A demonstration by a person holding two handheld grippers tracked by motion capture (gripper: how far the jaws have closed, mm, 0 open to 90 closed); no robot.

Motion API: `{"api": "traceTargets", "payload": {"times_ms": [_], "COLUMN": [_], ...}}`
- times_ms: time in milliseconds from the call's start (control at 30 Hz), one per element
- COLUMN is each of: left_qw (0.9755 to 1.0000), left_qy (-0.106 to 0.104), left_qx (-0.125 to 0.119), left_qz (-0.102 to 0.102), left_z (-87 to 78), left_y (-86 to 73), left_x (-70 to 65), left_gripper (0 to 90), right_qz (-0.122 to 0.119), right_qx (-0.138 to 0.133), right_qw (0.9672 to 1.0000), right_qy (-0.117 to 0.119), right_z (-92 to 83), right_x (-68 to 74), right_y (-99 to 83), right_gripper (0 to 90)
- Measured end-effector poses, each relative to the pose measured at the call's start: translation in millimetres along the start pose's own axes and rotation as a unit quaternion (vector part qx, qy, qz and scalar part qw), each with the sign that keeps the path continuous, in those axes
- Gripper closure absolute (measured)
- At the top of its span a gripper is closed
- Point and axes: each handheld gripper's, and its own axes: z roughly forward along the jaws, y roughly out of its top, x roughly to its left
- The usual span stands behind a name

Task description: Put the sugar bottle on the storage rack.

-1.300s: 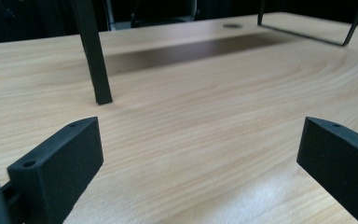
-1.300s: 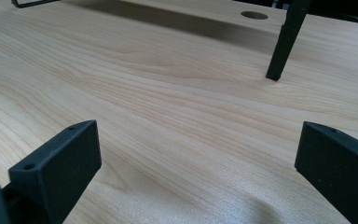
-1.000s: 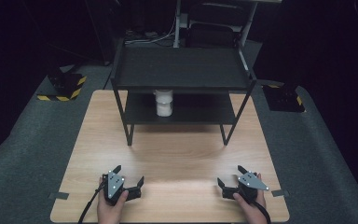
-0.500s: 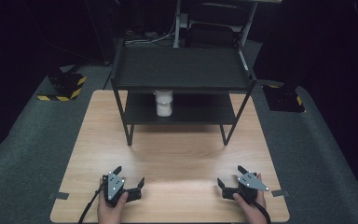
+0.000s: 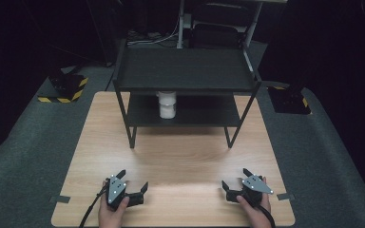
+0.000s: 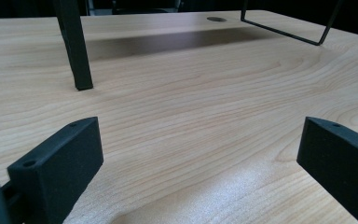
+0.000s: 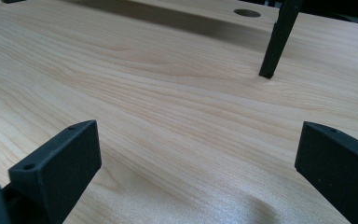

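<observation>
pale grained wood table [image 5: 180, 156], blocky black left tongs [image 5: 133, 187] and right tongs [image 5: 234, 179] spread

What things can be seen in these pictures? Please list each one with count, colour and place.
table: 1, light wood, centre
rack: 1, black, two shelves, far half of the table
jar: 1, white, lower shelf, left of middle
tape: 2 pieces, grey, near table corners
striped bases: 2, black and yellow, floor left and right
left gripper: 1, black, open, near left edge
right gripper: 1, black, open, near right edge
hands: 2, hold the grippers
</observation>
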Motion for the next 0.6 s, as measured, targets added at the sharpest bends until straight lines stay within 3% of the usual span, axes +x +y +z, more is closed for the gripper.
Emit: {"api": "traceTargets", "payload": {"times_ms": [600], "left_qw": [0.9999], "left_qy": [0.007], "left_qx": [-0.001], "left_qz": [0.011], "left_z": [0.0], "left_y": [-0.4], "left_x": [-4.1], "left_gripper": [0.5], "right_qz": [-0.006], "right_qx": [-0.005], "right_qw": [0.9999], "right_qy": [-0.007], "right_z": [-1.0], "right_x": [3.1], "right_y": [-2.0], "right_gripper": [0.1]}}
